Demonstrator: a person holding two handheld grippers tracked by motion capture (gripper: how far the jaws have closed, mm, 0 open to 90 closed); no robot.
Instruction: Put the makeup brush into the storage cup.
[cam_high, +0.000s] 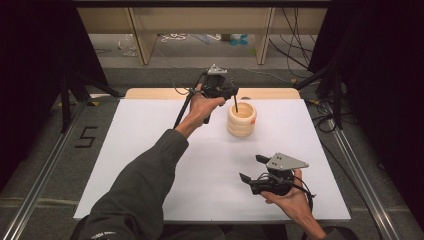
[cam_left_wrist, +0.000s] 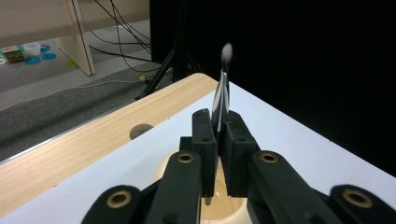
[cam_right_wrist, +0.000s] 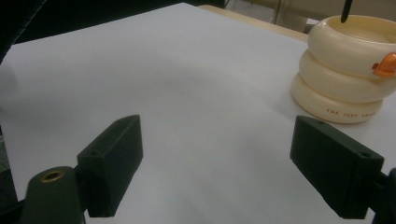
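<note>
Lowering a thin brush (cam_left_wrist: 222, 88) into the cream holder (cam_high: 241, 120).
Left gripper (cam_high: 220, 88) fingers clamp its light, stiff, slippery handle mid-length; right gripper (cam_high: 251, 169) fingers stand wide, empty.

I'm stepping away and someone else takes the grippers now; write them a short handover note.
Left gripper: shut on a thin brush, bristles up, handle end down, above the cream ringed holder.
Right gripper: open, holding nothing, over the white table nearer the person.
Done: brush picked up and brought over the holder's mouth, its lower end at the opening.
Left: probably lower the brush in and let go.
</note>
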